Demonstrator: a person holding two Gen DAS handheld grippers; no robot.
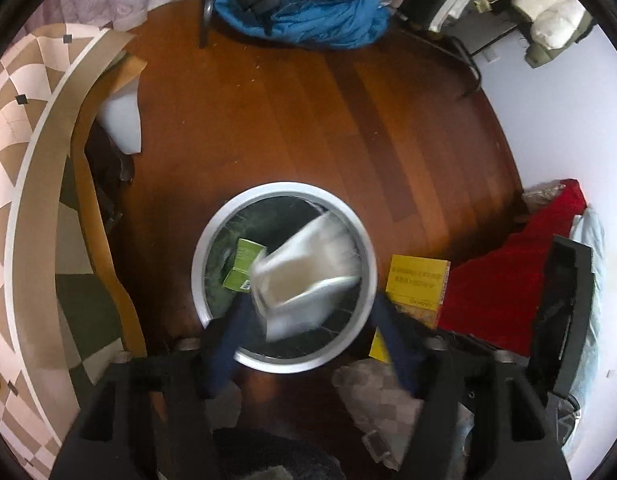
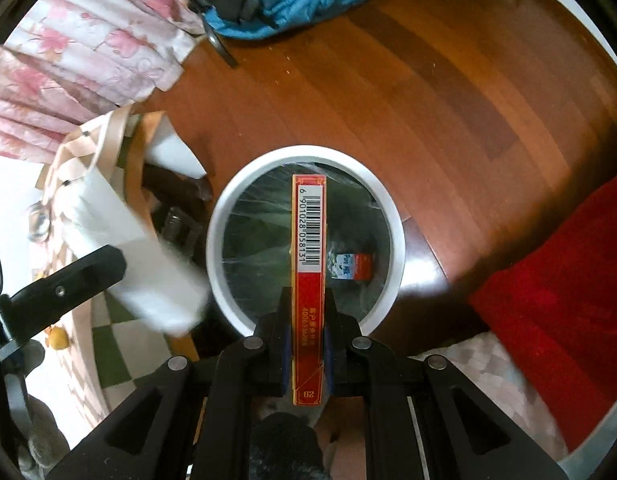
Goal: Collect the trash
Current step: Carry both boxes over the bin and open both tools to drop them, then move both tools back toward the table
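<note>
My left gripper point(image 1: 308, 316) points steeply down over the round white-rimmed bin point(image 1: 212, 236), and its dark blue fingers point(image 1: 224, 356) stand spread apart with nothing pressed between them. A white box point(image 1: 304, 276), blurred, hangs tilted in the gap just ahead of the pads and over the bin's mouth; I cannot tell whether either pad touches it. In the right wrist view the same white box point(image 2: 148, 276) shows as a pale smear at the bin's left rim, beside the black frame of my left tool.

My right gripper point(image 2: 308, 320) is clamped on a slim red carton point(image 2: 308, 292) held edge-on, its barcode side up. The pads squeeze its lower half, and the rest of it reaches out over the middle of the bin point(image 2: 392, 208).

The bin is lined with a clear bag over something dark. Inside it lies a green box point(image 1: 244, 266) against the left wall, and the right wrist view shows a small white, blue and red packet point(image 2: 354, 266) near the right wall.

The bin stands on a reddish wooden floor point(image 1: 300, 128). Just to the right of it on the floor lies a yellow box point(image 1: 418, 280), touching a red cloth point(image 1: 520, 272). At the far edge of the floor a blue garment point(image 1: 328, 20) is heaped under dark clothes. Along the left edge runs a checked cloth point(image 1: 24, 128), and a pink flowered fabric point(image 2: 68, 64) hangs behind it.
</note>
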